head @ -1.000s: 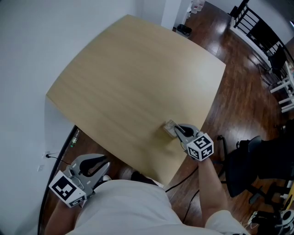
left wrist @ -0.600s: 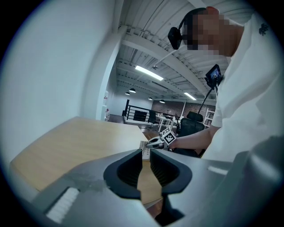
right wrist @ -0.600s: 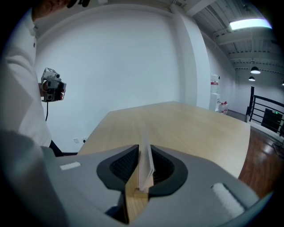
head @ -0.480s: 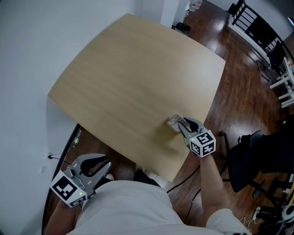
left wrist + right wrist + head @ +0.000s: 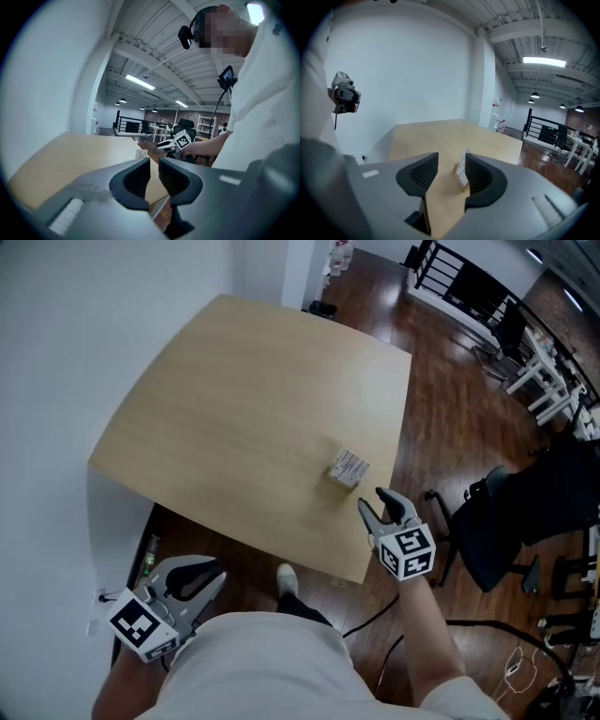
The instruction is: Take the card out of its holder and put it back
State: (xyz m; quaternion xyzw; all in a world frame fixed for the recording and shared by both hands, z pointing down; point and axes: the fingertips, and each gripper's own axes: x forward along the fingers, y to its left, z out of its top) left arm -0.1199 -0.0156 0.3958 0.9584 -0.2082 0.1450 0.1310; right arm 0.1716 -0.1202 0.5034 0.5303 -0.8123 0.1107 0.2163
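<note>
Grey plastic jaws of the right gripper (image 5: 452, 161) are opening with nothing between them. The card (image 5: 463, 168) stands upright in its holder (image 5: 457, 178) just beyond their tips, clear of both. In the head view that gripper (image 5: 373, 500) sits right of centre, near the card (image 5: 351, 465) on the pale wooden table (image 5: 234, 399). The left gripper (image 5: 154, 169), at lower left off the table, has its jaws almost together and holds nothing. The card looks seated, so either it is already back or it has not yet been taken out.
</note>
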